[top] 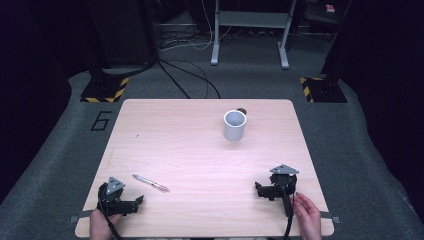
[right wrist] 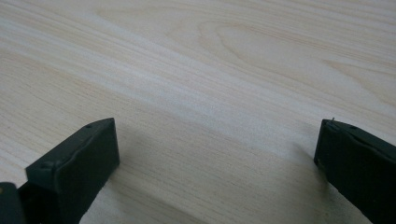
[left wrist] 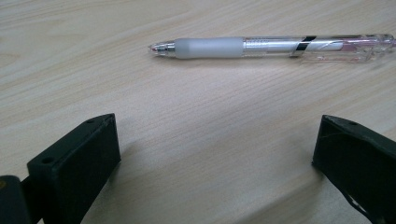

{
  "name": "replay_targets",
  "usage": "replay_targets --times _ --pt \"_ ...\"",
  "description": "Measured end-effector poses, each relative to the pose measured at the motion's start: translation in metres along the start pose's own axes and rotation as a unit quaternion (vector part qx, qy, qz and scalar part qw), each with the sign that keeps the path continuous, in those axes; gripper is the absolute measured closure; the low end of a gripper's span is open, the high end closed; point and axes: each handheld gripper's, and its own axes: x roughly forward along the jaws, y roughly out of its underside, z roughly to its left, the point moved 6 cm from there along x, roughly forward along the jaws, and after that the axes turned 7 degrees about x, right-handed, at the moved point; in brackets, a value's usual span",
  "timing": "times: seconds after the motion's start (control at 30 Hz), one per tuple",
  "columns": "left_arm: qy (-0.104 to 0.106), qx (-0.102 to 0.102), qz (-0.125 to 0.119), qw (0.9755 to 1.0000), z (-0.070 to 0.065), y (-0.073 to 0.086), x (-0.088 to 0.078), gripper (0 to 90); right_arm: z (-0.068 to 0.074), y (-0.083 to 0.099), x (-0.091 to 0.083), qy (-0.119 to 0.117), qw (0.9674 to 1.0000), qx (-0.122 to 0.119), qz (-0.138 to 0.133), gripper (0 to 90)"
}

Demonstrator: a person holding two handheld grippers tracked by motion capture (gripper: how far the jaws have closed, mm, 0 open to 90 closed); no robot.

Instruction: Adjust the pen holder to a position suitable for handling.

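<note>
A clear ballpoint pen (top: 150, 183) with a frosted white grip lies flat on the light wooden desk (top: 200, 150), near the front left corner and slanting from upper left to lower right in the high view. The left tongs (top: 141, 199) rest on the desk just beside and below it, held by the person's left hand (top: 102, 224). In the left gripper view the pen (left wrist: 275, 45) lies crosswise ahead of the two black jaws, its tip pointing to that view's left; the jaws stand wide apart with bare wood between them and touch nothing.

The right tongs (top: 258, 188) sit near the front right corner of the desk, well apart from the pen, with the person's right hand (top: 308, 216) just behind them. In the right gripper view their jaws are likewise spread wide over bare wood grain, gripping nothing.

A white mug (top: 234, 124) stands upright toward the far side of the desk, right of centre, well apart from both tongs and the pen.
</note>
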Motion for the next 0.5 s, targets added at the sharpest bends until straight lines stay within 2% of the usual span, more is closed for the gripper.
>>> replay_targets --times 0.5 --pt "-0.002 -0.002 0.0 1.0 0.0001 -0.0002 0.0002 0.6 0.0 -0.0001 0.0 0.0 1.0 -0.001 0.0 0.0"
